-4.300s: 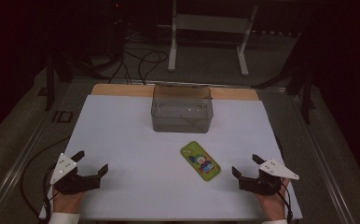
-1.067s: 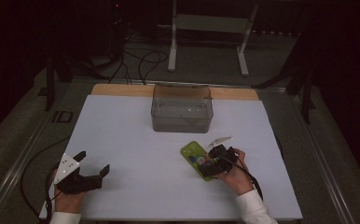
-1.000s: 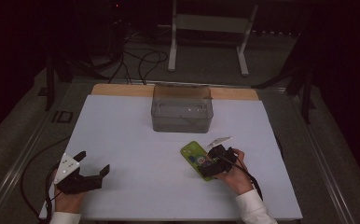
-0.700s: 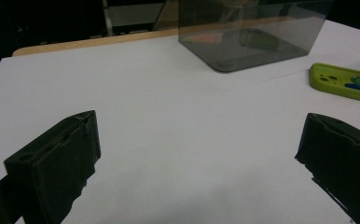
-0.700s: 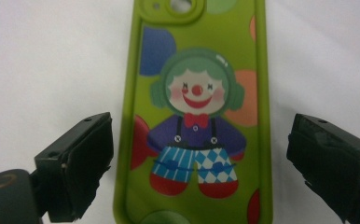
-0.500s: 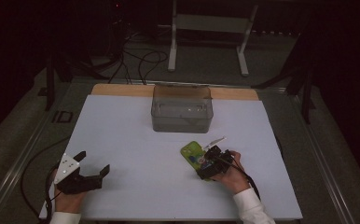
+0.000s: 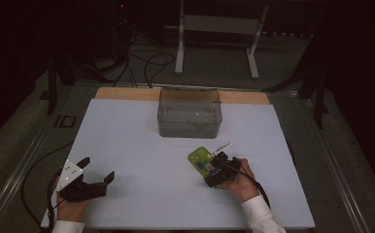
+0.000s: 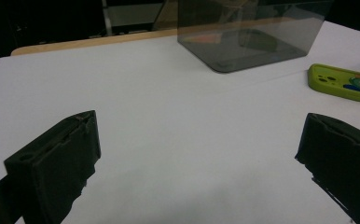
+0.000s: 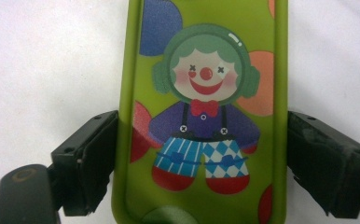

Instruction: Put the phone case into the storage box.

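Observation:
A green phone case [image 7: 199, 159] printed with a clown lies flat on the white table [image 7: 142, 145], right of centre. My right gripper [image 7: 215, 175] sits over its near end. In the right gripper view the two black jaws of the right gripper [image 9: 201, 140] press against both long edges of the case [image 9: 206, 79]. Near the table's front left corner my left gripper [image 7: 98, 168] rests with its jaws wide apart. In the left gripper view the left gripper [image 8: 201, 123] holds nothing, and the case [image 8: 341, 81] lies far off to its right.
A clear smoky plastic box [image 7: 189, 114] stands open-topped at the back centre of the table, just beyond the case; it appears again [image 8: 248, 37] in the left gripper view. A wooden strip [image 7: 127, 93] runs along the far edge. Cables and a stand lie on the floor behind.
My right gripper travelled from the front right corner to the phone case, lowered over its near end and brought its jaws against the sides. The left gripper stayed put.

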{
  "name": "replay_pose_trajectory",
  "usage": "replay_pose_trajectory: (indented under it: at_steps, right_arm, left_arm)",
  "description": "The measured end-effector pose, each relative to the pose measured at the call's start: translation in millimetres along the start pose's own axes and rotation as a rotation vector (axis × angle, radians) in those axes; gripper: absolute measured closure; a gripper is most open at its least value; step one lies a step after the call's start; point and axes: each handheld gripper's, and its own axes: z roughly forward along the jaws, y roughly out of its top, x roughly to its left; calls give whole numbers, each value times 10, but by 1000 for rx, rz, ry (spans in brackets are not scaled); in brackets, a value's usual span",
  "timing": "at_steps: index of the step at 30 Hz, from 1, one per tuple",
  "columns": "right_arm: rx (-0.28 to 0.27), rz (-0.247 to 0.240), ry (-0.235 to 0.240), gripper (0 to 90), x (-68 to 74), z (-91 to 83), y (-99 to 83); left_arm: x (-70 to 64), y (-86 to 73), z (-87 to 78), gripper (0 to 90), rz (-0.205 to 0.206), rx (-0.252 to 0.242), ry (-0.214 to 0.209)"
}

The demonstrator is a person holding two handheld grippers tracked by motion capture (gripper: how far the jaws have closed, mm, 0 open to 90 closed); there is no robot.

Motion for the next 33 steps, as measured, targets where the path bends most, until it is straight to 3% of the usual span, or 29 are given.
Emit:
replay_pose_trajectory:
  at_steps: [18,23,33]
  right_arm:
    - [-33,5,-4,161,21,-43,-9]
    - [-81,14,0,161,21,-109,5]
    - [-195,29,-8,160,66,-294,76]
  left_arm:
    - [3,1,8,0,-12,5,-8]
    - [-4,11,6,0,-26,-3,-12]
    - [-82,108,8,0,-12,-1,-15]
